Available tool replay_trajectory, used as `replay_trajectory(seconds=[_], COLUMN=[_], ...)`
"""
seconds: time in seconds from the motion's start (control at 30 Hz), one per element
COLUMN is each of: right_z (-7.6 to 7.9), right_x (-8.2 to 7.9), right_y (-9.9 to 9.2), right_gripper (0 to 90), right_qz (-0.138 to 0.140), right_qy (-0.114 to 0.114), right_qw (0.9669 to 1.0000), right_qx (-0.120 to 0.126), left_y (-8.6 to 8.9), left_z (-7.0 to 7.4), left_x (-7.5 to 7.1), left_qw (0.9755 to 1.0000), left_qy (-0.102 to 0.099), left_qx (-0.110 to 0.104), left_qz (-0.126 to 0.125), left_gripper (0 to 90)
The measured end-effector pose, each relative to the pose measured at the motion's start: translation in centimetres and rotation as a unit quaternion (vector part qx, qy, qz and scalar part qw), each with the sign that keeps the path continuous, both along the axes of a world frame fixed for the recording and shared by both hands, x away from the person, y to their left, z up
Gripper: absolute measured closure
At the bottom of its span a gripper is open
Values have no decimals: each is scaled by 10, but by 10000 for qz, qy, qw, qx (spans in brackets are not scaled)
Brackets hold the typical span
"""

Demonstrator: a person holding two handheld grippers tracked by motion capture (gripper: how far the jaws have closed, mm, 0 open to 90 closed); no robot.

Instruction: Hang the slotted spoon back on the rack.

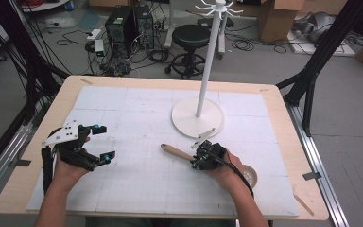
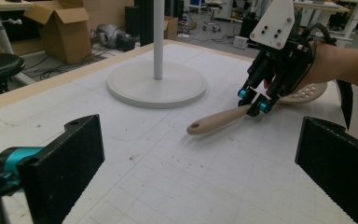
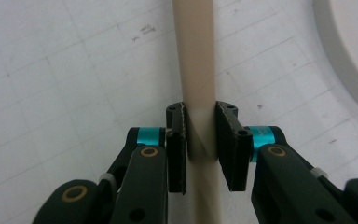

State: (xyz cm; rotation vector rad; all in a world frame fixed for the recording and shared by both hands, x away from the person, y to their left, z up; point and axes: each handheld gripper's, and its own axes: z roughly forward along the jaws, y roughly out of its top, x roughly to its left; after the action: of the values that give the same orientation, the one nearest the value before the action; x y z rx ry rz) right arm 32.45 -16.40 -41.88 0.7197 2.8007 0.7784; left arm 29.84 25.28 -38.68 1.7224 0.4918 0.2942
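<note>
- The person's left hand (image 1: 68,165) rests near the left edge of the white gridded mat (image 1: 137,189), forearm coming in from the bottom of the high view, wrist angled so the tool points toward the table's middle.
- The left black two-jaw gripper with teal joints (image 1: 103,142) stands wide apart with nothing between its jaws; in the left gripper view the two black pads sit far to either side above bare mat.
- The right hand (image 1: 229,168) lies low on the mat just in front of the white round base of the tall pole stand (image 1: 189,118), forearm running back toward the lower right.
- The right black gripper (image 3: 200,140) is clamped on the beige handle of a slotted spoon (image 3: 196,56); the right gripper view shows both pads pressed against the handle's sides.
- The spoon lies flat on the mat near its centre, handle end pointing left toward the left gripper, its perforated bowl partly hidden beneath the right hand.
- The stand rises upright from its base, with short white hooks at its top.
- The light wooden table (image 1: 283,123) carries the mat.
</note>
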Motion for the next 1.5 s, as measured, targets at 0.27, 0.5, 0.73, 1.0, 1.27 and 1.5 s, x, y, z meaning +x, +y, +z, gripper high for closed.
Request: replay_trajectory(seconds=[0.27,0.5,0.73,1.0,1.27,1.5], right_z=[24,49,74,85,92,110], right_x=[-3,-7,-16,-21,-24,-26], right_y=[-24,-55,-78,-86,-90,-104], right_gripper=[744,745,744,744,744,745], right_qz=[-171,-339,-403,-482,-480,-587], right_qy=[-174,-518,-933,-1127,-1272,-1527], right_qw=[9954,9796,9580,9470,9415,9318], right_qx=[926,1910,2682,2969,3083,3240], left_y=[0,0,0,1,2,4], left_z=[1,2,2,3,4,7], left_x=[-1,-1,-1,-1,-2,-4], left_qw=[10000,10000,10000,10000,10000,9999], left_qy=[-10,-38,-32,-43,-45,-85], left_qx=[-18,-20,-31,-11,-30,-87], left_qz=[-8,-12,-16,-6,-11,-4], left_gripper=[17,17,17,17,17,17])
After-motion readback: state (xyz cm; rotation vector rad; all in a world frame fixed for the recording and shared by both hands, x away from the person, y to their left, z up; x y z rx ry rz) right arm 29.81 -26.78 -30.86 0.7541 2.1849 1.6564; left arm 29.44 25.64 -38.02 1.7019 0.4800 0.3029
